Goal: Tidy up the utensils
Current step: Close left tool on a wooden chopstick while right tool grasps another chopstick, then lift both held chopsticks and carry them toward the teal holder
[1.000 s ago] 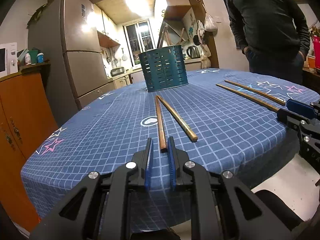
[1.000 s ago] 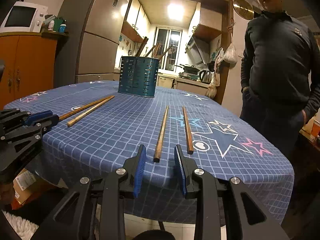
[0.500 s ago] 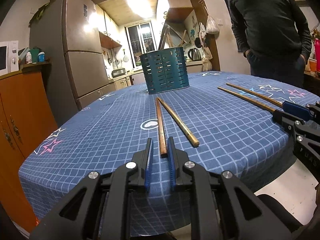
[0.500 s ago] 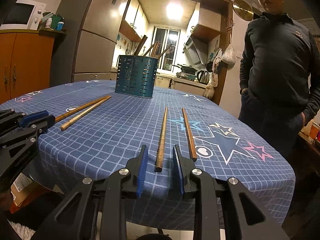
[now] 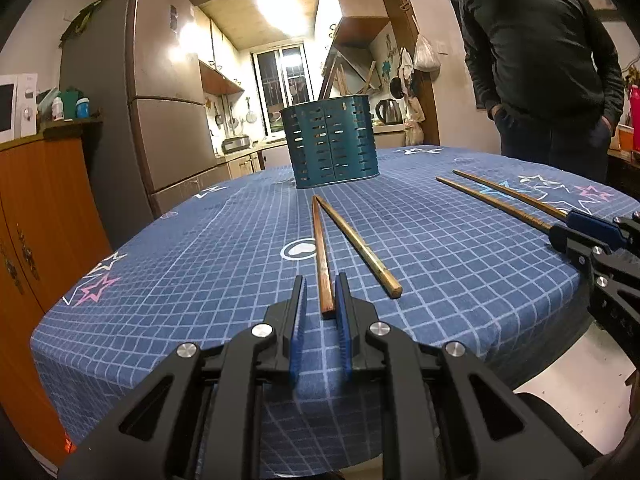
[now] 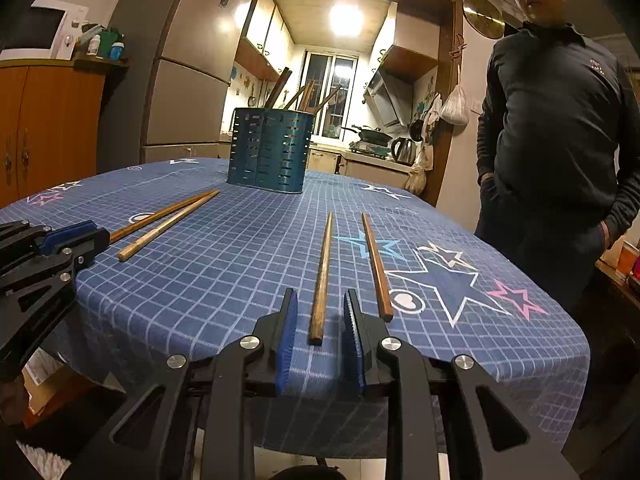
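Four wooden chopsticks lie in two pairs on the blue checked tablecloth (image 5: 200,264). My left gripper (image 5: 320,286) stands at the near end of a dark chopstick (image 5: 322,248); its jaws are narrow, with a small gap beside the stick. A paler chopstick (image 5: 360,246) lies just right of it. My right gripper (image 6: 320,300) straddles the near end of another chopstick (image 6: 323,268); its jaws are closing, and the pads stand apart from the stick. Its partner (image 6: 374,260) lies outside the right finger. A teal slotted utensil holder (image 6: 270,150) holding several sticks stands upright farther back.
A person (image 6: 552,140) in a dark top stands at the table's far right with hands in pockets. A tall fridge (image 5: 160,100) and an orange cabinet (image 5: 40,220) stand on the left. The table edge drops off just under both grippers.
The right gripper's jaws have narrowed around the chopstick end. The left gripper and all the chopsticks have kept their places.
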Demonstrator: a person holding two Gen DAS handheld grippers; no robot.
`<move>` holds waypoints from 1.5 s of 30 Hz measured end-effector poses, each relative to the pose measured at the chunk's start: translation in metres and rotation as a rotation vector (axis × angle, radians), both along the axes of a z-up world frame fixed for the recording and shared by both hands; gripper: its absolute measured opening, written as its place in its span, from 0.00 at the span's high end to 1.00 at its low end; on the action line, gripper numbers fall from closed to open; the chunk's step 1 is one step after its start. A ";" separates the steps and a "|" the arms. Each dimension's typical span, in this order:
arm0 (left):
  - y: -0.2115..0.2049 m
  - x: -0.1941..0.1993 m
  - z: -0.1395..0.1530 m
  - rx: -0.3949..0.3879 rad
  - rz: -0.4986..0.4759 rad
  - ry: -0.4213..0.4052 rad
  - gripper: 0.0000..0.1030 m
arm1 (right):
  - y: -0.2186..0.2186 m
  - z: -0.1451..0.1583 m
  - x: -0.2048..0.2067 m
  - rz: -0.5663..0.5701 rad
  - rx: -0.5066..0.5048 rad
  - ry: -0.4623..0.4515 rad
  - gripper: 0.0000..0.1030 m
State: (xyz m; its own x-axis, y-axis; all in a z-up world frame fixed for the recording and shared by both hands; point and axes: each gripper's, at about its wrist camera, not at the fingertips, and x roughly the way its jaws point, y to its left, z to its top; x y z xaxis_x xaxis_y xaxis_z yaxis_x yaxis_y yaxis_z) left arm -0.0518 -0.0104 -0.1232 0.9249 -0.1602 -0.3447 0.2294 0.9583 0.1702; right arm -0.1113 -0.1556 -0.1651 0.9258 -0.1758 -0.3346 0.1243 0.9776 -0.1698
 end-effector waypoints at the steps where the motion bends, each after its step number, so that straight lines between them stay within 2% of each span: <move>1: 0.000 -0.001 0.000 -0.003 0.000 -0.001 0.87 | 0.001 -0.001 -0.001 0.002 0.002 -0.001 0.78; 7: 0.002 -0.002 0.000 -0.014 -0.002 -0.006 0.88 | 0.004 -0.003 -0.007 0.011 0.011 -0.008 0.88; 10: 0.001 -0.003 -0.001 -0.011 -0.011 -0.011 0.92 | 0.004 -0.002 -0.006 0.015 0.034 -0.003 0.91; 12: 0.001 -0.004 -0.001 -0.007 -0.020 -0.011 0.95 | 0.005 -0.002 -0.007 0.013 0.041 -0.002 0.91; 22: 0.002 -0.001 0.003 0.010 -0.030 0.023 0.94 | -0.001 0.004 -0.007 0.011 0.096 0.010 0.93; 30: 0.012 -0.004 0.016 0.017 -0.014 0.048 0.94 | -0.001 0.017 -0.015 0.017 0.083 -0.014 0.93; 39: 0.022 -0.017 0.044 -0.026 -0.025 -0.017 0.94 | 0.004 0.034 -0.023 0.041 0.050 -0.059 0.93; 45: 0.019 -0.019 0.047 -0.027 -0.042 -0.031 0.95 | 0.006 0.040 -0.023 0.050 0.034 -0.072 0.93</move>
State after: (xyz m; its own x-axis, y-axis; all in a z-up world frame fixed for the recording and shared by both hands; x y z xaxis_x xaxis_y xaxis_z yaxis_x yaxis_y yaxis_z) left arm -0.0706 0.0083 -0.0757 0.9273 -0.2081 -0.3110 0.2648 0.9522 0.1521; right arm -0.1342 -0.1492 -0.1248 0.9550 -0.1186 -0.2717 0.0859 0.9879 -0.1292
